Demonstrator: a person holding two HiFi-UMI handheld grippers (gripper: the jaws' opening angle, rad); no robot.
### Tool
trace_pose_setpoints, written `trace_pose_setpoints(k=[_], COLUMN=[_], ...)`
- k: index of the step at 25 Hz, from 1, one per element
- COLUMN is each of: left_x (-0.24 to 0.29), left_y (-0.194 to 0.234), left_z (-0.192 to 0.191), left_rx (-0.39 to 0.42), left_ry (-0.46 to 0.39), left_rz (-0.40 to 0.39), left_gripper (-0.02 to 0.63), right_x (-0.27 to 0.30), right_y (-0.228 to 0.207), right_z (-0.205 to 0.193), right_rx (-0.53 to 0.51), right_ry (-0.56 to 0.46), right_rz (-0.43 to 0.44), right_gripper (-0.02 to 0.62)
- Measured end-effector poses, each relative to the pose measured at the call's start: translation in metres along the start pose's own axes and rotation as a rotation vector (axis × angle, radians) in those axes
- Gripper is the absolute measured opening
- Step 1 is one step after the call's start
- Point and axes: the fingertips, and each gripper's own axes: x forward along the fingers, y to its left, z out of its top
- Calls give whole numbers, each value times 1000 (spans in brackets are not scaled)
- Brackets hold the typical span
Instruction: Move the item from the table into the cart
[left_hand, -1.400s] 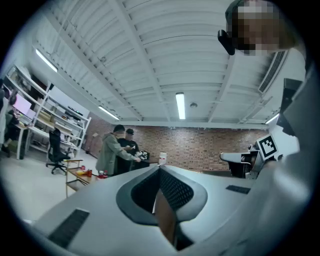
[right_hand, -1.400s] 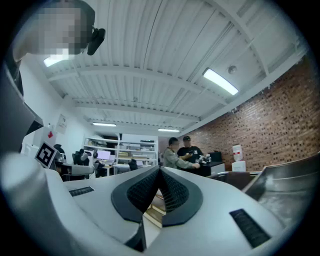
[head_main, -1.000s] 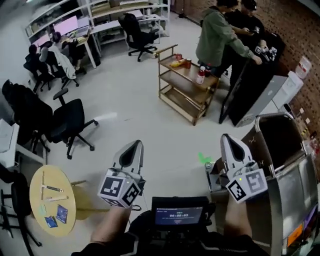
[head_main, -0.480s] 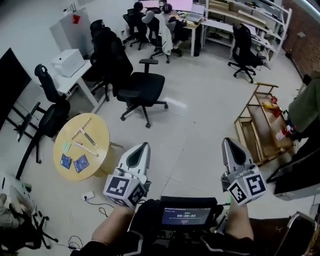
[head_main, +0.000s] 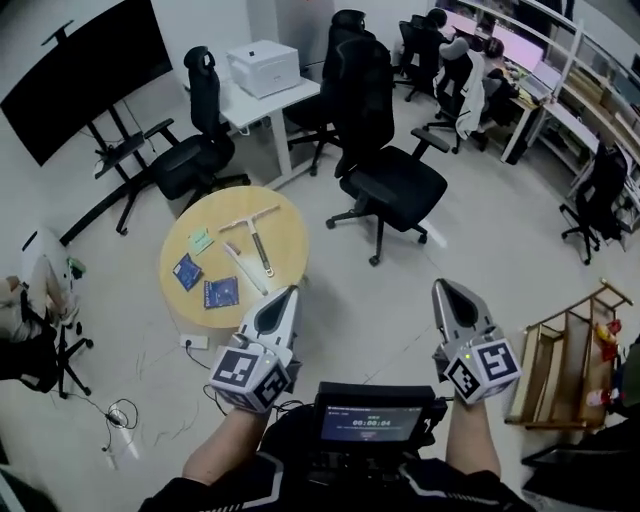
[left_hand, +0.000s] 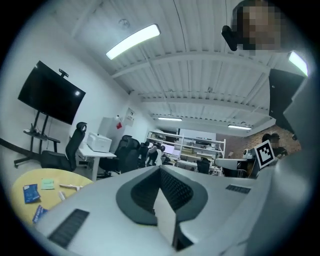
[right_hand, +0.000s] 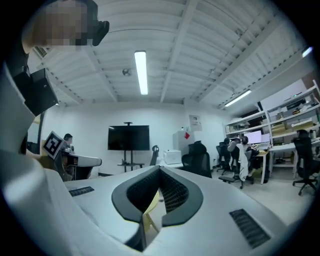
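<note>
A round yellow table (head_main: 176, 262) stands ahead on the left. It carries two blue packets (head_main: 221, 292), a green card (head_main: 201, 240) and two pale T-shaped tools (head_main: 251, 220). My left gripper (head_main: 288, 291) is shut and empty, its tip just short of the table's near edge. Further right, my right gripper (head_main: 440, 285) is shut and empty over bare floor. The wooden cart (head_main: 563, 372) stands at the far right, with small items on its top shelf. In the left gripper view the left gripper (left_hand: 160, 168) points past the table (left_hand: 20, 176). The right gripper (right_hand: 160, 169) faces a screen.
Black office chairs (head_main: 391, 180) stand beyond the table. A white desk with a printer (head_main: 264, 67) and a big dark screen on a stand (head_main: 88, 72) lie at the back left. People sit at desks (head_main: 455, 55) at the back right. Cables (head_main: 118, 415) lie on the floor at left.
The whole view has swung round. The cart slid from the middle to the right edge, and the round table came from the lower left to straight ahead. Both grippers stayed shut and empty.
</note>
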Motion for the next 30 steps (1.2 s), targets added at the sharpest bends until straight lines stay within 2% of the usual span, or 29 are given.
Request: trace_pose_setpoints(k=[6,9,13,19,25,27,30], left_x=[18,33,39,35,-15,-35,-51], left_y=[132,190,243,330,436,475,527], left_z=[14,15,25,34,48,50,47], left_rx=[-21,-72,-92,-83,-91,-94,-107], left_ry=[-23,-40,-44,-64,-75,-70,-46], left_rz=[224,325,491,665,753,785,784], left_gripper=[0,0,0,0,0,0,0], right_x=[159,237,322,436,522,548,586], right_y=[29,37,53,102,189,222,263], right_z=[-13,-22,-31,-44,-56,-60,-74], right_rx=[10,28,30,12,16,27,27], right_ry=[7,25,74,121,163,183,214], right_rz=[182,276,418,588,621,607,562], right_gripper=[0,0,0,0,1,77,77])
